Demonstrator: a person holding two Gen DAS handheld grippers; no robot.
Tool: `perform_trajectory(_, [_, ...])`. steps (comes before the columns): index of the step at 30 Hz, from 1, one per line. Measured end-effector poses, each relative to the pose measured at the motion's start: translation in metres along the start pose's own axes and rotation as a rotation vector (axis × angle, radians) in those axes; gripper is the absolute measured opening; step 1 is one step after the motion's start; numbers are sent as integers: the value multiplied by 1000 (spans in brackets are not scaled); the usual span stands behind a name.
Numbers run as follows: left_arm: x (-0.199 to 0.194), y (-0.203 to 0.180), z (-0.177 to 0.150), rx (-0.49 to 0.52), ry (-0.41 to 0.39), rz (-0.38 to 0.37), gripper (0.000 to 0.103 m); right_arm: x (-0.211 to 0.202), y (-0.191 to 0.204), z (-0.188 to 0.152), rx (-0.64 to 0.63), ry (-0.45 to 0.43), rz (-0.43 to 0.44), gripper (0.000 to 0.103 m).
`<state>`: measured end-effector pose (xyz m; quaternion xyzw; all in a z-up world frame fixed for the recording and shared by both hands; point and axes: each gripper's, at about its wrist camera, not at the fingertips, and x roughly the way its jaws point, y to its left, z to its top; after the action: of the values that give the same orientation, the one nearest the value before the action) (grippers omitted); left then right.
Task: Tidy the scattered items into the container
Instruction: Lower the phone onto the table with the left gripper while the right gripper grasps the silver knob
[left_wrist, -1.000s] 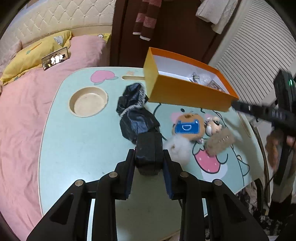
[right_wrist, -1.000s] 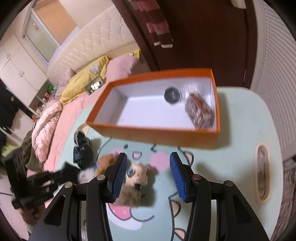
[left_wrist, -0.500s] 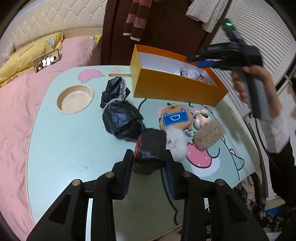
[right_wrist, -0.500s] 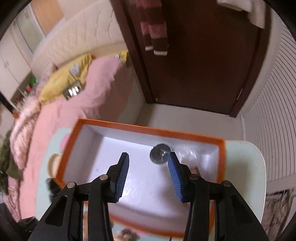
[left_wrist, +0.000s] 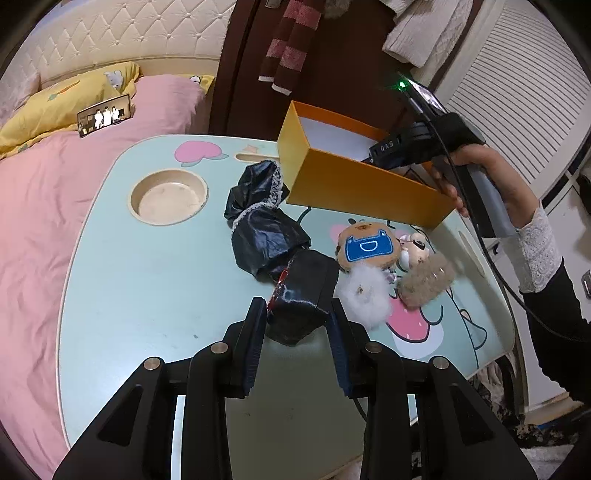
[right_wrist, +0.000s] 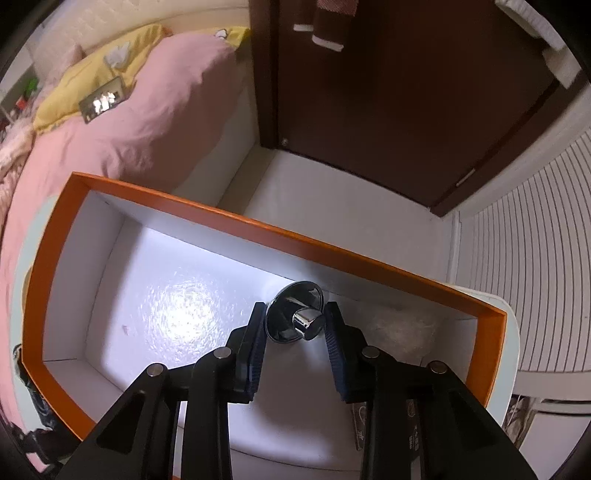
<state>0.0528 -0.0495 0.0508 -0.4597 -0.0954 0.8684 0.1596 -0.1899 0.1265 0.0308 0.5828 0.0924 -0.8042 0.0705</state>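
Note:
My left gripper (left_wrist: 295, 332) is shut on a black box (left_wrist: 303, 291), held just above the mint table (left_wrist: 147, 288). Beside it lie a crumpled black bag (left_wrist: 266, 229), a bear plush with a blue bib (left_wrist: 369, 247), a white fluffy ball (left_wrist: 364, 295), a small doll (left_wrist: 415, 247) and a brown furry clip (left_wrist: 426, 278). The orange box (left_wrist: 362, 184) stands at the table's far side. My right gripper (right_wrist: 295, 314) points down inside the orange box (right_wrist: 258, 225). Its jaws are closing with a shiny metal disc with a knob (right_wrist: 295, 321) between them, and the pads look just clear of it.
A person's hand (left_wrist: 480, 166) holds the right gripper over the box. A round cup recess (left_wrist: 168, 197) sits in the table at far left. A pink bed (left_wrist: 55, 184) runs along the left. A clear wrapped item (right_wrist: 402, 328) lies in the box's right end.
The right gripper left the plush toys, moved over the orange box and sank into it, its jaws narrowing around the metal disc. The left gripper kept hold of the black box, hardly moving.

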Motion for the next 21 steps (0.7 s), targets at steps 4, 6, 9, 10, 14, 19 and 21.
perform_trajectory(4, [-4, 2, 0, -4, -20, -10, 34, -9, 0, -5, -2, -53, 25, 29])
perform_trajectory(6, [-3, 3, 1, -4, -17, -12, 34, -21, -1, -9, 13, -93, 76, 29])
perform_trajectory(9, [-3, 4, 1, -11, -18, -19, 34, -46, 2, -19, 19, -168, 155, 29])
perform_trajectory(10, [-2, 5, 1, -18, -16, -26, 34, -55, 3, -23, 17, -191, 184, 29])
perform_trajectory(14, [-4, 9, 4, -65, -31, -72, 35, -96, 15, -53, -37, -257, 332, 29])
perform_trajectory(19, [-12, 18, 6, -111, -101, -102, 51, -108, 33, -99, -92, -238, 376, 29])
perform_trajectory(21, [-12, 22, 7, -131, -107, -120, 51, -101, 36, -119, -94, -202, 388, 29])
